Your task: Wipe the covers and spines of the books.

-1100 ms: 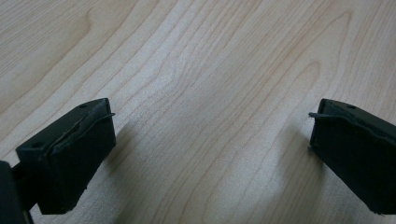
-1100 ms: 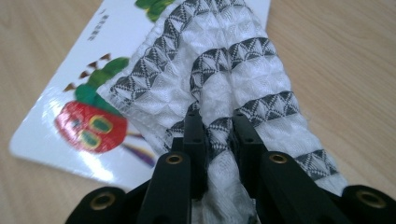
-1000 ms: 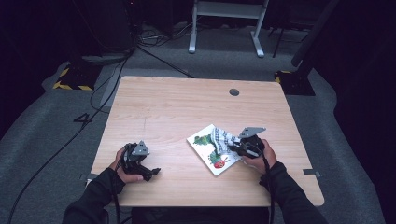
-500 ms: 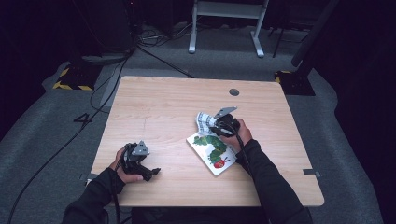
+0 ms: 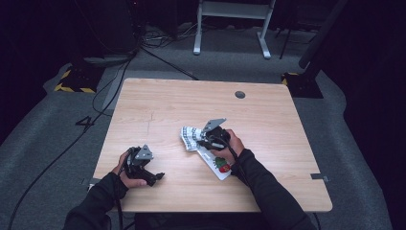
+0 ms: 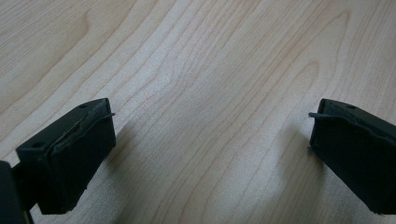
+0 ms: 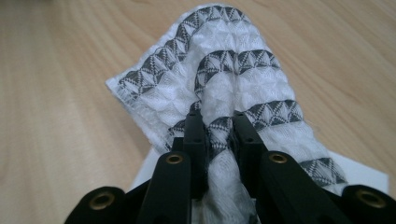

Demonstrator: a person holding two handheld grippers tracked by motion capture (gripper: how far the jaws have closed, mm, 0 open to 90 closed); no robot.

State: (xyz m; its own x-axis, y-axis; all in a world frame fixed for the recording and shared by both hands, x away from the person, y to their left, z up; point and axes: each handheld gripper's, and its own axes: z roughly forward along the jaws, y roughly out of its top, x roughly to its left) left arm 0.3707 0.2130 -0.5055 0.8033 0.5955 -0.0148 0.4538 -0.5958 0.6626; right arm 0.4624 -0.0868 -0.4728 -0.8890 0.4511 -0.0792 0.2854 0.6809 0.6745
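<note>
Our right tongs [image 7: 218, 128] pinch the striped cloth [image 7: 243, 79], dragging it off what looks like a picture book [image 5: 218, 163]; left tongs [image 6: 210, 140] gape empty; next, set it down.

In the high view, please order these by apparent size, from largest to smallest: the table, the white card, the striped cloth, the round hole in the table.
1. Table, by far the largest.
2. Cloth and card: they look similar in size, and the right claw and hand cover parts of both, so I leave them unranked.
3. Hole, the smallest.
</note>
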